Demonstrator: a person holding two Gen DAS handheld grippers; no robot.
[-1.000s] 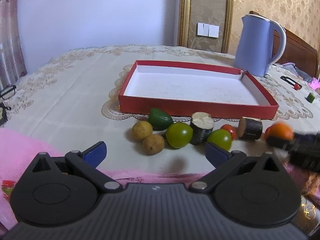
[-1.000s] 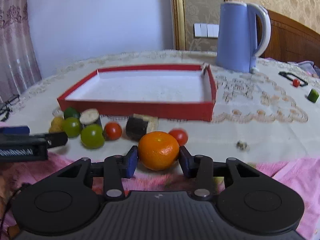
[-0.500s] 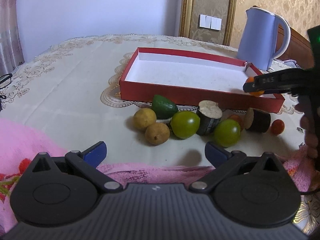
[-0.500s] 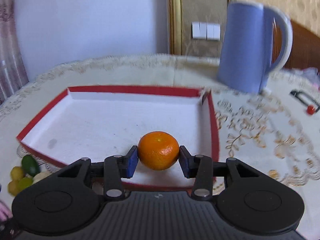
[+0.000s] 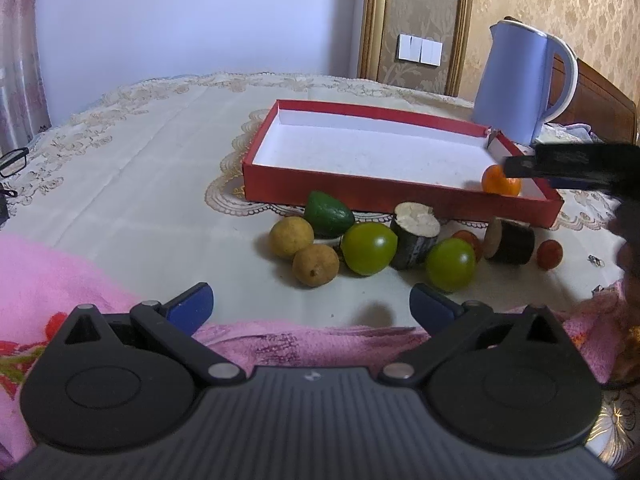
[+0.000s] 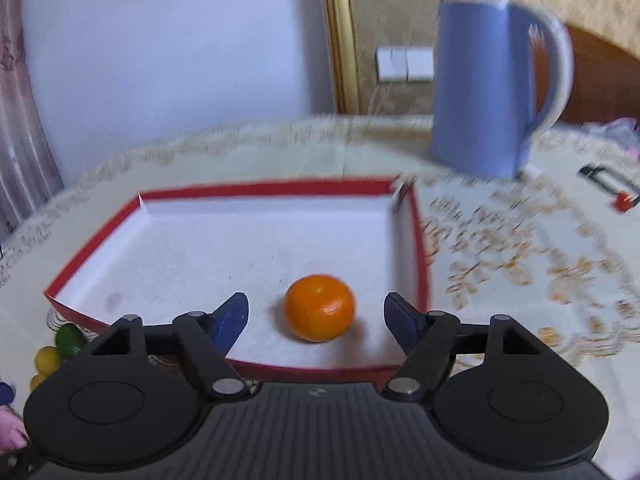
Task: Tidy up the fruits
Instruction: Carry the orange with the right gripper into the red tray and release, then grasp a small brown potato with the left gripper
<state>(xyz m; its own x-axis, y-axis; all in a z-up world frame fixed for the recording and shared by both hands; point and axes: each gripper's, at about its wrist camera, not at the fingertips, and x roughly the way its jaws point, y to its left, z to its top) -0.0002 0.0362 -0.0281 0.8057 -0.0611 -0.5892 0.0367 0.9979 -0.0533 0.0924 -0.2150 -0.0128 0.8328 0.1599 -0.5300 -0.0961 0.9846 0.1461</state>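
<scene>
An orange tangerine (image 6: 320, 307) lies on the white floor of the red tray (image 6: 256, 190), near its front right corner; it also shows in the left wrist view (image 5: 500, 180). My right gripper (image 6: 316, 318) is open, its blue pads on either side of the tangerine and apart from it. My left gripper (image 5: 310, 306) is open and empty, low over the pink cloth. In front of the tray (image 5: 360, 196) lie an avocado (image 5: 328, 214), two yellow fruits (image 5: 291, 237), two green tomatoes (image 5: 369, 248), two dark cut pieces (image 5: 416, 234) and small red tomatoes (image 5: 550, 254).
A blue kettle (image 5: 520, 80) stands behind the tray's right end. A pink cloth (image 5: 48, 276) covers the near table edge. Glasses (image 5: 14, 160) lie at the far left. A small red-tipped item (image 6: 622, 200) lies at the right.
My right gripper opened and let go of the tangerine, which now rests in the tray. The left gripper has hardly moved.
</scene>
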